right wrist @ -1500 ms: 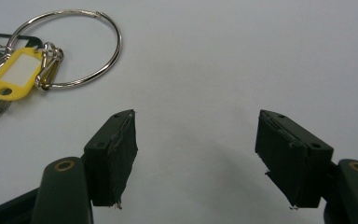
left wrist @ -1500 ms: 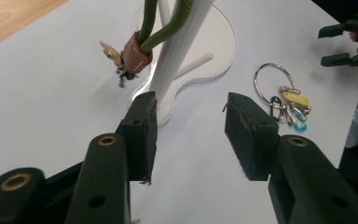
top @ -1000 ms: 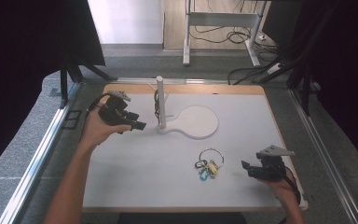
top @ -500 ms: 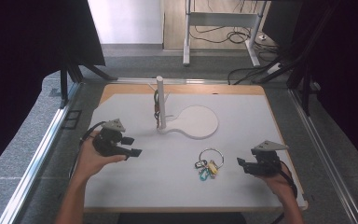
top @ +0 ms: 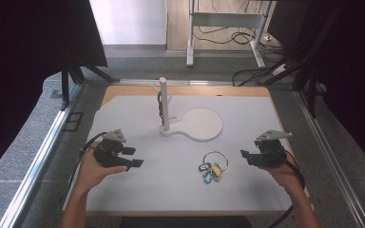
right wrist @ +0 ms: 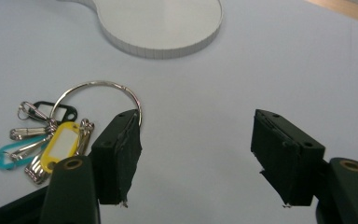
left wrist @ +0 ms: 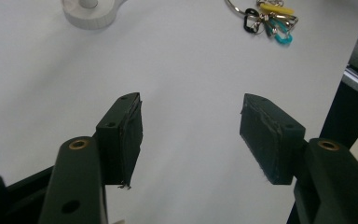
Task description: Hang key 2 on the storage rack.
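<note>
Altogether two grippers [top: 134, 157] [top: 245, 156], one key ring [top: 213, 164].

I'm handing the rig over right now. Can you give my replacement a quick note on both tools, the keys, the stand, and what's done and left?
Left tool: open, holding nothing, jaws just opening, low over the mat.
Right tool: open, holding nothing, jaws just closing a little, beside the keys.
Keys: flat on the mat, in front of the stand, untouched.
Done: nothing visible with the keys.
Left: probably grip the ring and hang it on the stand's post.
</note>
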Motion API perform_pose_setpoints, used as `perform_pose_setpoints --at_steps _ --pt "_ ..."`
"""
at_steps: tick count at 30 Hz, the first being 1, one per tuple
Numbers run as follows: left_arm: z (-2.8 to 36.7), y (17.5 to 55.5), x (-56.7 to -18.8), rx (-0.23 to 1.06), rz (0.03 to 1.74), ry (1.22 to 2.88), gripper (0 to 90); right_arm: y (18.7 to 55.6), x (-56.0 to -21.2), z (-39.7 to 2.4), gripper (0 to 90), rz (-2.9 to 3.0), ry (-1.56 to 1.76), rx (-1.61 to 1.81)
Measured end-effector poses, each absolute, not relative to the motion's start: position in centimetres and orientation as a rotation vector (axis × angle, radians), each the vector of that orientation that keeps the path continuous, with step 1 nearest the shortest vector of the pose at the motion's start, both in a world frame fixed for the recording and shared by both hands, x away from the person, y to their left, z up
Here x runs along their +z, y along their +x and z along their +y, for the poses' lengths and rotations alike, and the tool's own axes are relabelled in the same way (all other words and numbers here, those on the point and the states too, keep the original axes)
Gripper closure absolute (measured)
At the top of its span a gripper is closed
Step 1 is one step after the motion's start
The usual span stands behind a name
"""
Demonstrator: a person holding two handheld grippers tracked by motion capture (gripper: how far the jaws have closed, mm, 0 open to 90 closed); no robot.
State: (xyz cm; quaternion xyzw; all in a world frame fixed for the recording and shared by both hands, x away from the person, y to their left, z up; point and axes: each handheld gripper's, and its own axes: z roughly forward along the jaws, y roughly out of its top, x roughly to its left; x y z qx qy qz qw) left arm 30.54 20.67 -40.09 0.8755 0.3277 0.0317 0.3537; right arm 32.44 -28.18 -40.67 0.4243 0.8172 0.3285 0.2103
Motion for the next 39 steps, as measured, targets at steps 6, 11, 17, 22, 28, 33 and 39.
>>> perform_pose_setpoints --at_steps 6,11,17,22,28,33,39 --pt "20.4 29.8 -40.2 0.068 0.824 2.258 39.2 33.0 -39.0 -27.9 38.1 2.309 1.166 0.877" --pt "19.9 29.6 -40.6 0.059 0.815 2.276 39.2 34.1 -39.0 -26.8 42.2 2.397 1.176 0.837" --pt "19.5 29.8 -41.1 0.061 0.816 2.313 38.8 36.1 -40.0 -24.2 46.7 2.542 1.110 0.704" --pt "19.4 29.7 -41.2 0.043 0.802 2.324 38.5 37.3 -41.2 -22.9 51.5 2.629 1.088 0.590" --pt "19.5 29.6 -41.1 0.041 0.803 2.305 38.6 38.7 -42.3 -21.4 59.3 2.732 1.066 0.459" --pt "19.4 29.7 -41.2 0.036 0.792 2.317 38.5 40.0 -42.8 -20.0 63.7 2.802 1.022 0.389" --pt "19.7 29.6 -41.0 0.042 0.790 2.307 38.6 40.9 -43.3 -19.2 67.0 2.847 0.977 0.351"
